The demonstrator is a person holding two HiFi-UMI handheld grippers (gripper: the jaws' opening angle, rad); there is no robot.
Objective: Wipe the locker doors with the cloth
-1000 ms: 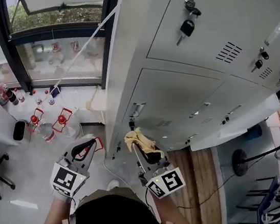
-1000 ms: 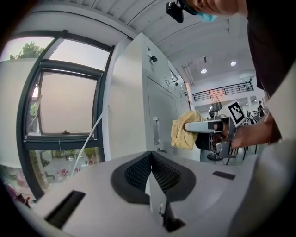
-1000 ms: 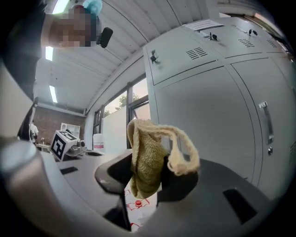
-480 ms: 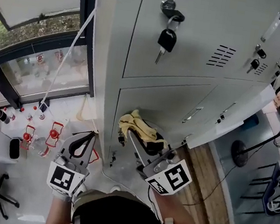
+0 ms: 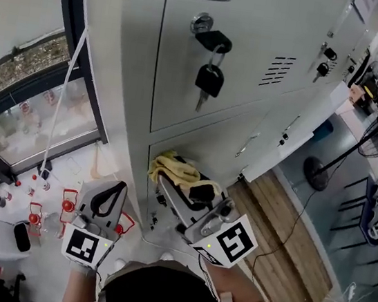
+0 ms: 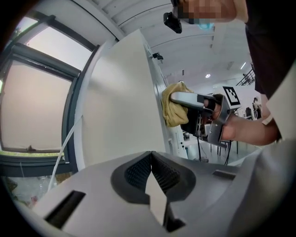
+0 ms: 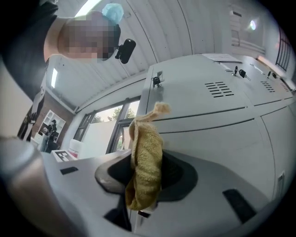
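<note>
A tall grey locker bank [image 5: 262, 24] rises ahead, its upper door carrying a lock with a black key [image 5: 209, 78] hanging from it. My right gripper [image 5: 171, 179] is shut on a yellow cloth [image 5: 172, 169] and holds it against the top of the door [image 5: 210, 150] below the keyed one. In the right gripper view the cloth [image 7: 145, 169] hangs between the jaws, with the locker doors [image 7: 217, 111] just behind. My left gripper [image 5: 106, 201] hangs shut and empty, left of the lockers. Its own view shows the locker side panel [image 6: 120, 106] and the cloth [image 6: 175, 104].
A window with a dark frame [image 5: 68, 18] stands left of the lockers, a white cord [image 5: 61, 94] hanging before it. Red and white items [image 5: 66, 203] lie on the floor below. A standing fan [image 5: 326, 166] and a wooden floor strip [image 5: 282, 230] are at the right.
The view has risen up the locker bank and moved closer. My right gripper has carried the cloth up and left along the door. The left gripper has stayed low beside the lockers.
</note>
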